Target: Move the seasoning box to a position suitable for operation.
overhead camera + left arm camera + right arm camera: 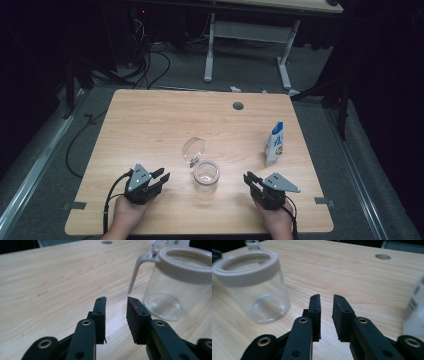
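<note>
A clear glass jar [206,175] with a pale rim stands upright and empty at the middle of the wooden table [150,125], its hinged round lid [193,149] swung open behind it. My left gripper [162,176] rests left of the jar, jaws apart with nothing between them. In the left gripper view the jar [172,287] stands to the right, beyond the left gripper [116,301]. My right gripper [248,178] sits right of the jar, also open and empty. The right gripper view has the jar [257,287] at the left of the right gripper [327,298].
A blue and white pouch [274,143] stands upright near the table's right side, and it shows blurred at the right edge as the pouch [415,312] in the right gripper view. A round cable hole [238,105] lies near the far edge. Another desk's legs stand behind.
</note>
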`<state>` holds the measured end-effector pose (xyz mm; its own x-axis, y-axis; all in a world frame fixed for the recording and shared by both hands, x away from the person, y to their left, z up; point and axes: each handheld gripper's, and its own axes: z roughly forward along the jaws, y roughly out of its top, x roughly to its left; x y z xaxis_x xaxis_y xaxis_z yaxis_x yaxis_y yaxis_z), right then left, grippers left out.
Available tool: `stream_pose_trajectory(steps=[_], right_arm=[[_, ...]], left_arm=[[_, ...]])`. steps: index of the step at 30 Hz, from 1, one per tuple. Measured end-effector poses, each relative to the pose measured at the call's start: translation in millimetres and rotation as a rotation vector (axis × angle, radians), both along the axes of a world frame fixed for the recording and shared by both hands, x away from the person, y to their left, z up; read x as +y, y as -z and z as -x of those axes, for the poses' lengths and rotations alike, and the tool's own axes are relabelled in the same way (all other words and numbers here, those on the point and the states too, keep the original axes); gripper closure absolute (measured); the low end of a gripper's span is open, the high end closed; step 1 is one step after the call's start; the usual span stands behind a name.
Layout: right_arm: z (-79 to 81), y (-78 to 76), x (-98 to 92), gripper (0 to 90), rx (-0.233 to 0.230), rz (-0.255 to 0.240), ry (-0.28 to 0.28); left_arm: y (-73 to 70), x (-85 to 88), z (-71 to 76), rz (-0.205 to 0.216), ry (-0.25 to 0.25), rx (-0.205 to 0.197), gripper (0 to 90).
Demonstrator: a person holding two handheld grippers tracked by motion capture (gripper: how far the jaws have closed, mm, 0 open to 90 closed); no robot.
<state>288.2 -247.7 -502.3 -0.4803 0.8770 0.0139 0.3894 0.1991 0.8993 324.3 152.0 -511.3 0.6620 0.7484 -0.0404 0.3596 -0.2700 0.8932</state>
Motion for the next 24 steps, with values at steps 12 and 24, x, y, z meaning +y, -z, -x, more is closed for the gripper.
stream_pose_trajectory(steps=[12,24], right_arm=[[-13.8,0.2,-7.7,62.3,0.032,0.021,0.113],[-16.2,-13.2,-21.6,44.2,0.013,0.060,0.229]], left_arm=[[7.3,7.6,-11.9,0.035,0.033,0.040,57.0],[2.0,11.0,2.0,0.039,0.049,-0.001,57.2]])
